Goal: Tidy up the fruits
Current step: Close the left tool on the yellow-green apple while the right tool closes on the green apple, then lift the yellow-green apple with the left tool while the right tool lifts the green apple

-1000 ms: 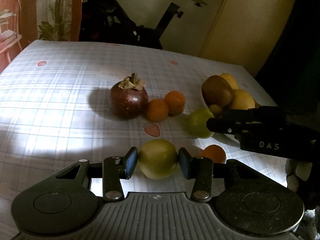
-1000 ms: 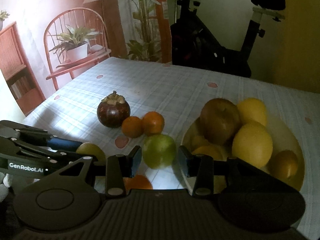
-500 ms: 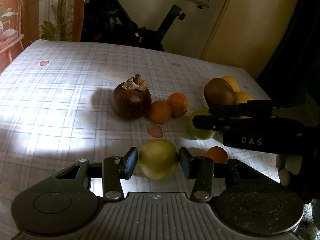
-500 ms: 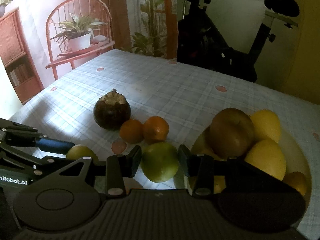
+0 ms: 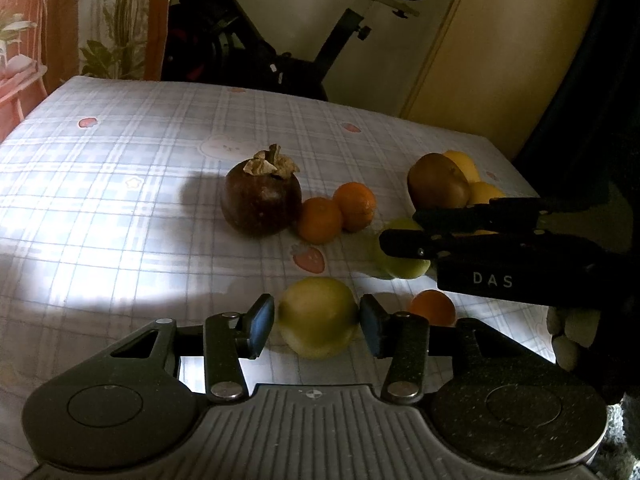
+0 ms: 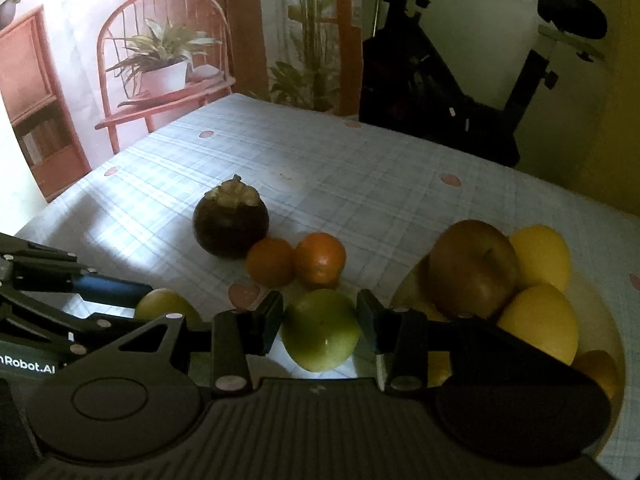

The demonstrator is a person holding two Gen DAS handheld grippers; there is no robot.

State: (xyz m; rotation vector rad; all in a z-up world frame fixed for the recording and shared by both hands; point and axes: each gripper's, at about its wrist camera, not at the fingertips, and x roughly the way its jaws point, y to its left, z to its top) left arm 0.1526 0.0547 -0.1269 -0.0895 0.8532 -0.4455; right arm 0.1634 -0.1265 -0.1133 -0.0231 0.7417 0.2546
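While the left gripper point(image 5: 317, 322) brackets a yellow-green fruit point(image 5: 318, 322) with small gaps beside both pads, the right gripper point(image 6: 320, 328) clasps a green fruit point(image 6: 320, 330) beside the bowl point(image 6: 608, 320).

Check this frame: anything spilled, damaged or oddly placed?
Nothing spilled or damaged. Several fruits lie loose on the tablecloth outside the bowl: a dark mangosteen, two oranges, and a third orange.

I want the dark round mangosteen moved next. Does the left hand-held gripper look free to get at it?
Probably not yet. The left hand-held gripper has a yellow-green round fruit between its fingers, blocking the way. Past it, the checked cloth up to the dark round mangosteen lies bare.
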